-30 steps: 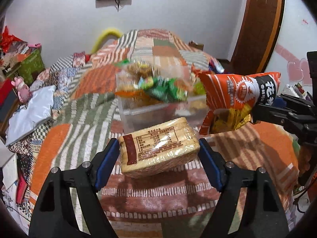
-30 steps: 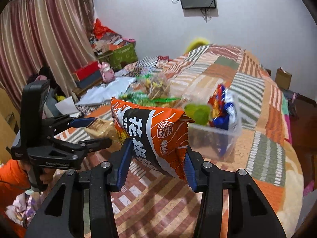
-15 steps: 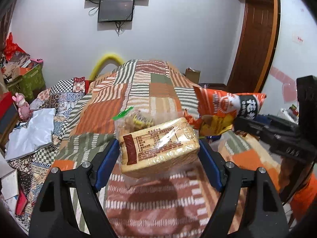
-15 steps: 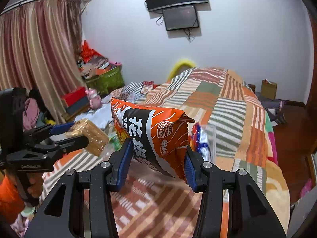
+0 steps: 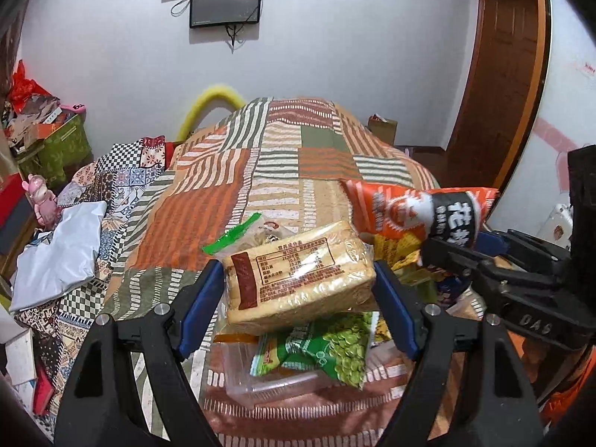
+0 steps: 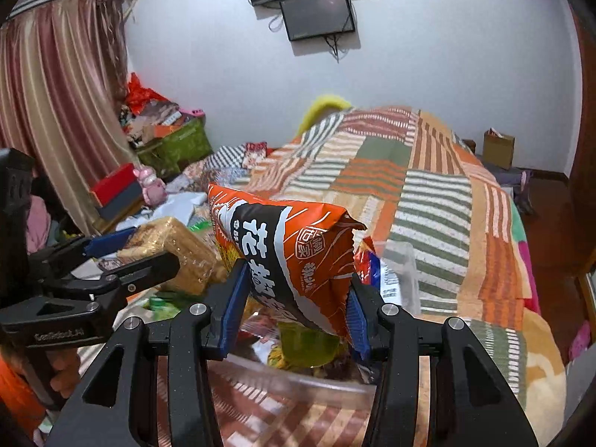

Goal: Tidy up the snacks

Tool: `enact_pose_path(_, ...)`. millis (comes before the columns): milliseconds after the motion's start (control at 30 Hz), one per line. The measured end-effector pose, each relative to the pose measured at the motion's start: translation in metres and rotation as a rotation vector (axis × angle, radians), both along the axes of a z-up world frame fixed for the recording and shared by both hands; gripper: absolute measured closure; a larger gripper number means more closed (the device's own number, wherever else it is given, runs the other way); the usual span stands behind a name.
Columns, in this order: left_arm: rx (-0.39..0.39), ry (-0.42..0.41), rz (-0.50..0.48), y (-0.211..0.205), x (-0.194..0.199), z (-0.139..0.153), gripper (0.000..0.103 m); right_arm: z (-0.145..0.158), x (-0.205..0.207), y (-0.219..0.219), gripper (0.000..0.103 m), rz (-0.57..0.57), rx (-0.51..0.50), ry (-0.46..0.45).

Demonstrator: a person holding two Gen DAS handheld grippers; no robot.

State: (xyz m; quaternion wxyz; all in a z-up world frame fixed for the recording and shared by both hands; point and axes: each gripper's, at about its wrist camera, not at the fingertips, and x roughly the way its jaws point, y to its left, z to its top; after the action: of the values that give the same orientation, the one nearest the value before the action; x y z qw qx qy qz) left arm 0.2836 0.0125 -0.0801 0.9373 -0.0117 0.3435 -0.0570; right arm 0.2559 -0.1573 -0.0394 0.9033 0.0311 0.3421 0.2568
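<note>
Over patchwork bedspread (image 5: 260,171): left gripper (image 5: 298,290) clamped around wrapped biscuit block (image 5: 294,272), right gripper (image 6: 294,311) pinching orange snack bag (image 6: 283,257), both poised above crowded clear plastic bin (image 5: 260,383); next, probably, lowered and released inside.

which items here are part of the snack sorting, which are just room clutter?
Job:
- bread pack, clamped in left gripper
- orange snack bag, clamped in right gripper
- clear plastic bin below, holding the green pea bag and other packets

Clutter:
- patchwork blanket
- wall screen
- pink figurine
- green box
- cardboard box
</note>
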Motion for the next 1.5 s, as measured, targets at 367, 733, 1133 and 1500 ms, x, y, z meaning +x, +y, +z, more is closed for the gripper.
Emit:
enact_pose_path(367, 0.102, -0.042, -0.037, -0.019, -0.003, -0.007, 0.023, -0.002, -0.007, 0.006, 0.056, 0.012, -0.072, -0.037)
enact_pose_path(733, 0.087, -0.076, -0.086, -0.026, -0.021, 0.007, 0.018, 0.019, -0.021, -0.009, 0.045, 0.019, -0.025, -0.051)
enact_pose_path(1133, 0.030, -0.074, -0.049, -0.008, -0.034, 0.013, 0.018, 0.021, -0.030, -0.022, 0.045, 0.006, -0.015, -0.042)
enact_pose_path(1500, -0.033, -0.270, 0.002, 0.002, -0.114, 0.077, 0.018, 0.074, -0.080, -0.044, 0.035, -0.036, 0.022, -0.157)
